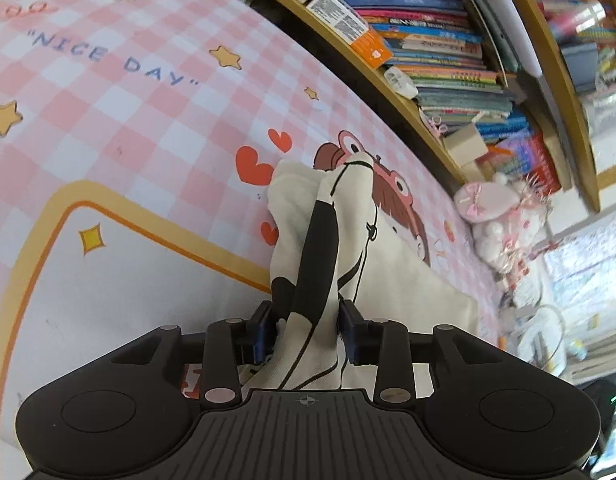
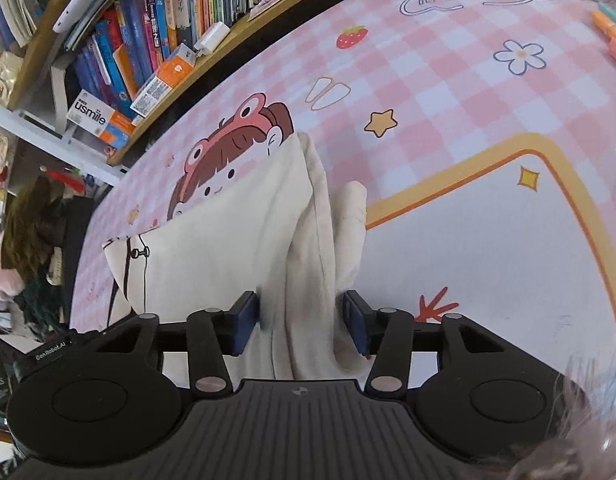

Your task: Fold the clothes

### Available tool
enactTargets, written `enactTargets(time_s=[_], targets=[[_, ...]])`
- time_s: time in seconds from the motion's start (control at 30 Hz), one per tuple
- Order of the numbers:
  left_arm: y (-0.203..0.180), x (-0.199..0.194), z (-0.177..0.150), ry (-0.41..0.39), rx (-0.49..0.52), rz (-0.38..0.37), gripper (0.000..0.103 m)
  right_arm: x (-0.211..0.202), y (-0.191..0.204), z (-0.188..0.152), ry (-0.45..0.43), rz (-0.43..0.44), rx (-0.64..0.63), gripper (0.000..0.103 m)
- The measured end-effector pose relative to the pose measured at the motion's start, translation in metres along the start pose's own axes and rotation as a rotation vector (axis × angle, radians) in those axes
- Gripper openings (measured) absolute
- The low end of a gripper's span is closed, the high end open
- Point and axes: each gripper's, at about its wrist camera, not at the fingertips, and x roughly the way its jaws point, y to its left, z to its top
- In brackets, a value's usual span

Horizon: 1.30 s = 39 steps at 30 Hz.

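Observation:
A cream garment with black stripes and line print (image 1: 308, 236) lies on the pink checked table mat (image 1: 120, 92). My left gripper (image 1: 306, 330) is shut on a bunched edge of the garment, which rises in a fold ahead of the fingers. In the right wrist view the same cream garment (image 2: 236, 236) lies flat to the left with a fold standing up. My right gripper (image 2: 302, 322) is closed onto that fold; the cloth fills the gap between the blue pads (image 2: 244, 322).
A wooden bookshelf (image 1: 411, 32) full of books runs along the far edge of the mat; it also shows in the right wrist view (image 2: 156, 40). Pink plush toys (image 1: 503, 216) sit at the mat's end. Pens (image 2: 609, 32) lie at the far right.

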Motion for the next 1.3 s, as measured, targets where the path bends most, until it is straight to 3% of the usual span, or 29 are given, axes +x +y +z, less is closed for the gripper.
enactTargets(time_s=[0.17,0.43,0.8,1.3], targets=[[0.004,0.001,-0.001,-0.005,-0.028,-0.023,0.032,0.007,0.006,0.002,0.015,-0.01,-0.047,0.028],[-0.008,-0.004,0.003,-0.024,0.024,-0.039,0.019,-0.002,0.012,0.002,-0.015,0.005,-0.089,0.018],[-0.03,-0.013,0.032,-0.066,0.06,-0.123,0.018,-0.022,0.038,0.029,-0.093,0.035,-0.172,0.017],[-0.049,0.028,0.11,-0.111,0.133,-0.154,0.018,0.008,0.074,0.109,-0.162,0.028,-0.291,0.017]])
